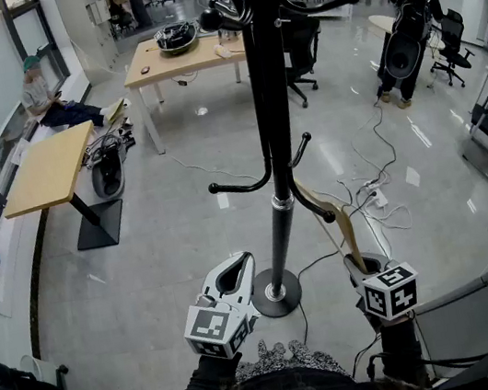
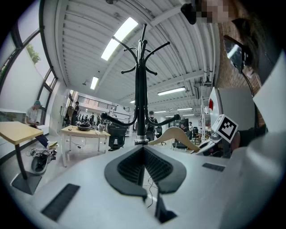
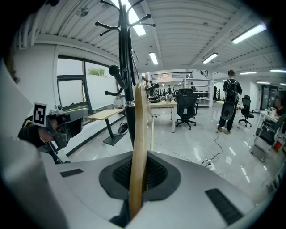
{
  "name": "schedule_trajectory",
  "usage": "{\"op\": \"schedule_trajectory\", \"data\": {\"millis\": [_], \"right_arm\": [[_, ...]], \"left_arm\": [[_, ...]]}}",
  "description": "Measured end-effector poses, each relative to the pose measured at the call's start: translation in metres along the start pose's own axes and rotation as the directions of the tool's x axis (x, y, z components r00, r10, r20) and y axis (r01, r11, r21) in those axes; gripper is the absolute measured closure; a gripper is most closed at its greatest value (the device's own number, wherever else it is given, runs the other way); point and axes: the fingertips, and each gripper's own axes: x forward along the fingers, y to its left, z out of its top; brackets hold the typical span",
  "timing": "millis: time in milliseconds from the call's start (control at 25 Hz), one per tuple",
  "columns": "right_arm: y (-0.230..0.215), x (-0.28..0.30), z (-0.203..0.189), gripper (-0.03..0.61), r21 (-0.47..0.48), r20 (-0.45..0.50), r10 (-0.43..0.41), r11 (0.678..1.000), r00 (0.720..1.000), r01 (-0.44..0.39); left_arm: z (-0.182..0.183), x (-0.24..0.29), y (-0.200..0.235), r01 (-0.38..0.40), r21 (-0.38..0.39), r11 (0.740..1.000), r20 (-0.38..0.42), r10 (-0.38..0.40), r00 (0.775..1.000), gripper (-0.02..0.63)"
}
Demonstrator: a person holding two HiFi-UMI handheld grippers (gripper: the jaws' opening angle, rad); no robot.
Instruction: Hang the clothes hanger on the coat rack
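Closest in, the right gripper [image 1: 367, 264] has its fingers [image 3: 157, 172] clamped on one end of a wooden clothes hanger [image 1: 336, 216], while the left gripper [image 1: 239, 270] beside it holds nothing, its fingers [image 2: 157, 166] pressed together. Between the two grippers, the round base [image 1: 276, 294] of the black coat rack [image 1: 270, 119] stands on the grey floor [image 1: 147, 281]. From the right gripper the hanger slants up towards one of the rack's lower hooks [image 1: 317, 205]; whether it touches the hook I cannot tell.
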Motion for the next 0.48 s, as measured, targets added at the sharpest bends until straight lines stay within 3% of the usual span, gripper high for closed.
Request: {"op": "schedule_trajectory", "data": {"millis": [360,480], "right_arm": [[-0.004,0.017,0.006,0.571,-0.005,-0.004,0.038,0.999,0.999,-0.038],[-0.011,0.026,0.008,0.570,-0.007,-0.007,0.056,0.998,0.998,-0.056]], "left_arm": [[-0.008,0.011,0.001,0.007,-0.004,1.000,0.010,-0.007,1.000,0.606],[-0.009,0.014,0.007,-0.037,-0.012,0.999,0.006,0.037,0.999,0.606]]}}
